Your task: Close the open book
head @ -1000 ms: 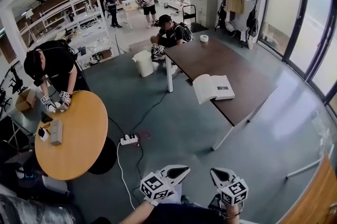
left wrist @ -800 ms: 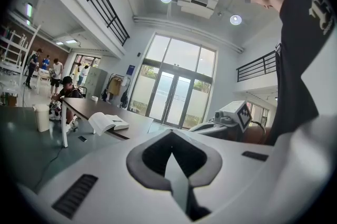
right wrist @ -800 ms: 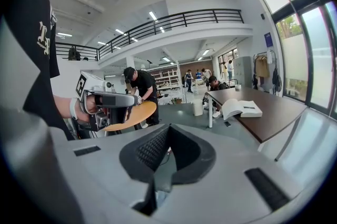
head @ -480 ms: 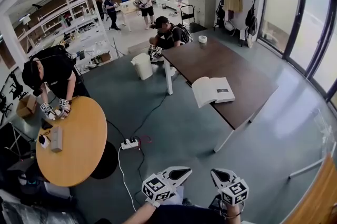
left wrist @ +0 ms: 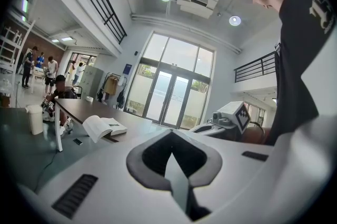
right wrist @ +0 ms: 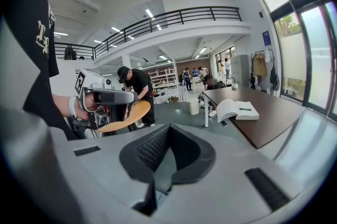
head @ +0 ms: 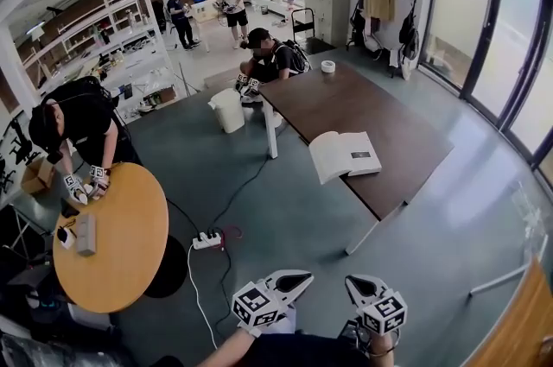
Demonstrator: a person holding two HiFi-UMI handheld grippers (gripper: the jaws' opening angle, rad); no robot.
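Both are clenched empty: the left hand-held gripper (head: 292,280) and the right hand-held gripper (head: 359,282) are hanging low before the person. Well ahead, across open floor, the open book (head: 344,155) is lying at the table's (head: 393,110) near long edge, towards its near corner. Its spine seems to be running roughly away from the person, and it is sitting slightly nearer the right hand-held gripper's line.

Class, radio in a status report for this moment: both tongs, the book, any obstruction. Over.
Shut and empty: left tongs, right tongs. Open book on the brown table, well ahead, untouched. Only bare floor between.
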